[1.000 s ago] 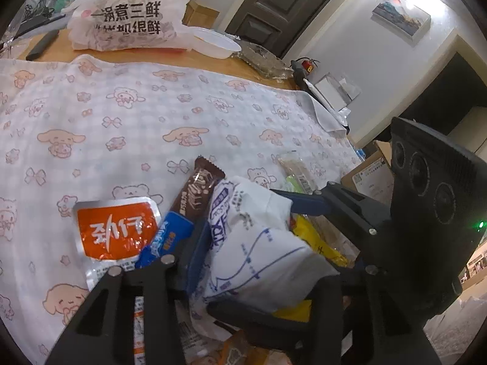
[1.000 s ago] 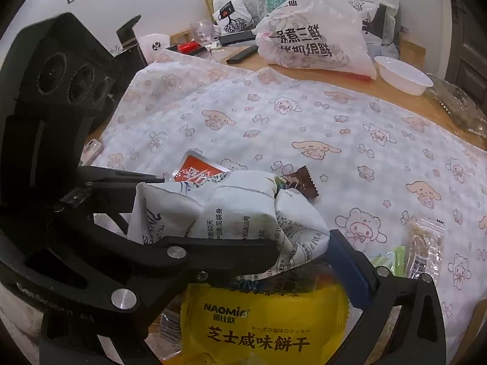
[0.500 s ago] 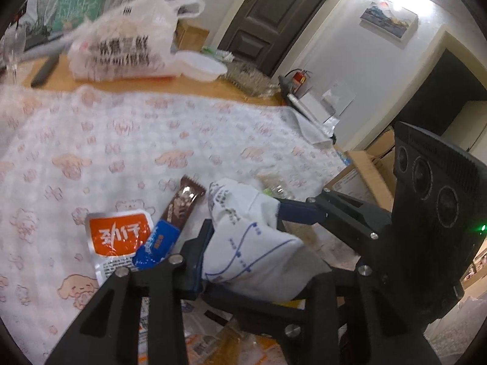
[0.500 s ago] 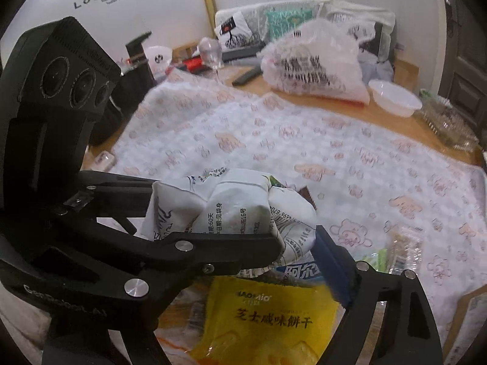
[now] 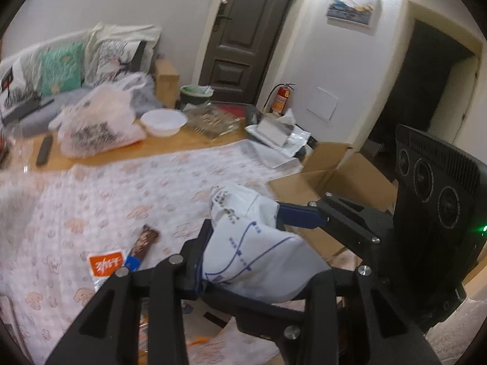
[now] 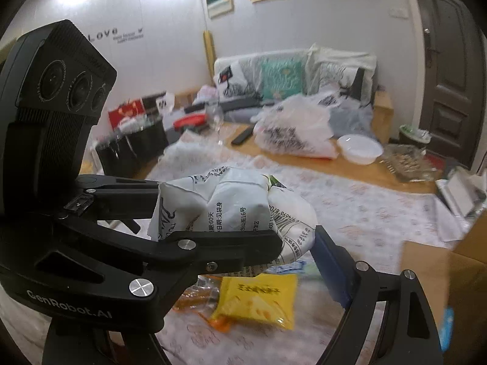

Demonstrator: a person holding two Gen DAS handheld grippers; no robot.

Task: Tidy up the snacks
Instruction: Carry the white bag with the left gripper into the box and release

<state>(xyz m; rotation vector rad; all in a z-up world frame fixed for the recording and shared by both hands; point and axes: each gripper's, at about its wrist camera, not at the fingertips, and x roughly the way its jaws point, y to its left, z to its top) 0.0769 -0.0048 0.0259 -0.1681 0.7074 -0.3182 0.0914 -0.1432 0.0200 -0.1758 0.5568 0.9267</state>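
A crumpled white snack bag [image 5: 255, 243] with blue print is held between both grippers, well above the table. My left gripper [image 5: 243, 228] is shut on one end of it; my right gripper [image 6: 292, 228] is shut on the other end [image 6: 231, 210]. On the patterned tablecloth [image 5: 106, 200] below lie an orange packet [image 5: 105, 266], a brown chocolate bar [image 5: 146, 240], and a yellow cheese-biscuit packet [image 6: 258, 299]. An open cardboard box [image 5: 344, 179] stands off the table's right edge.
At the table's far side are a white plastic bag [image 5: 97, 127], a white bowl [image 5: 162, 121], a black remote [image 5: 44, 150] and a clear tray [image 5: 210, 120]. A sofa with cushions [image 6: 283, 79] is behind. A wine glass [image 6: 216, 121] stands far left.
Both grippers have lifted the white bag up and toward the right; the table and snacks now lie farther below, and the cardboard box has come into view.
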